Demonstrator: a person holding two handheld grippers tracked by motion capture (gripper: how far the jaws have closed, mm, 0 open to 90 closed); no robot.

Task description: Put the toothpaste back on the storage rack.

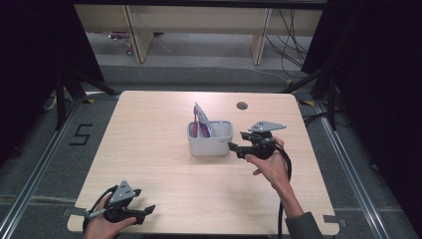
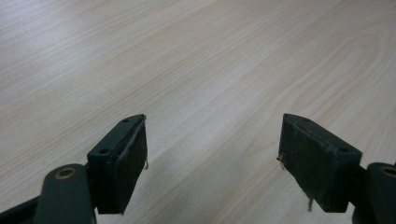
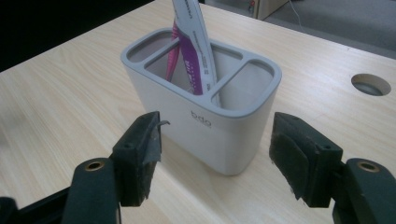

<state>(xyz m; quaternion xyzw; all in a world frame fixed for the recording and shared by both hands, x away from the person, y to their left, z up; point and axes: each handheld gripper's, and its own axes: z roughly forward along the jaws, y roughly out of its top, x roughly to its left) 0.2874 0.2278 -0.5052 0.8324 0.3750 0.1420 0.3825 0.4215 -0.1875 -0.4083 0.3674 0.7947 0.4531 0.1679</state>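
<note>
A pale wood-grain table (image 1: pixel 164 164) carries the scene, with a round cable hole (image 1: pixel 242 105) near its far edge. Near the middle of the table stands a grey three-compartment holder (image 1: pixel 210 139), upright, its rim divided by two cross bars. In the right gripper view the holder (image 3: pixel 201 116) sits close ahead, with small lettering on its front wall. A white-and-purple tube (image 1: pixel 201 119) leans in the holder, its top poking above the rim; the right gripper view shows the tube (image 3: pixel 192 42) standing in the middle compartment, tilted against a divider.

The right claw (image 1: pixel 239 147), held in the person's right hand (image 1: pixel 271 167), hovers just beside the holder's right side, jaws spread wide and empty. In its own view the right claw (image 3: pixel 215 154) frames the holder's near corner between its two black pads, neither pad touching it.

The left claw (image 1: pixel 144 211), in the person's left hand (image 1: pixel 102 226), rests low at the table's near left corner, well apart from the holder. In its own view the left claw (image 2: pixel 215 154) gapes open over bare wood, holding nothing.
</note>
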